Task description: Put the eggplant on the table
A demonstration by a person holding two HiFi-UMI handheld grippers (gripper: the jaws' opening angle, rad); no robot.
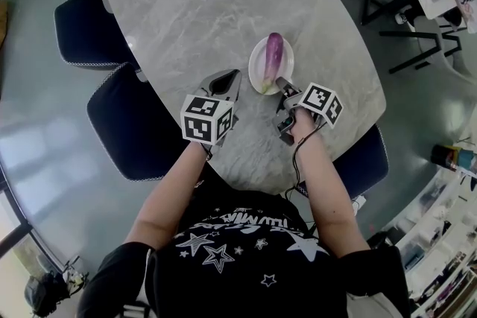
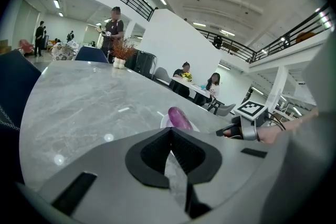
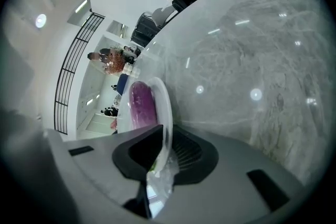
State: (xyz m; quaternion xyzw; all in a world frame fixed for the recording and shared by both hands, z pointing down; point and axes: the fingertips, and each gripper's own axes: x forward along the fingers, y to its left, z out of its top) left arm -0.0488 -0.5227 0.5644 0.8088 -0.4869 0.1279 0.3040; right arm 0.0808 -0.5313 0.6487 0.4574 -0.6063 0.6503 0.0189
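Right gripper [image 1: 284, 88] tight on plate [image 1: 258, 76] rim, eggplant [image 1: 273, 56] atop it.

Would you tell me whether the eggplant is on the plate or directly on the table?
On the plate: the eggplant lies in the white plate, whose near rim the right gripper pinches.

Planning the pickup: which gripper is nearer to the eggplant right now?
Right. The right gripper is clamped on the near rim of the plate that holds the eggplant. The left gripper is shut and empty, apart from the plate on its left side.
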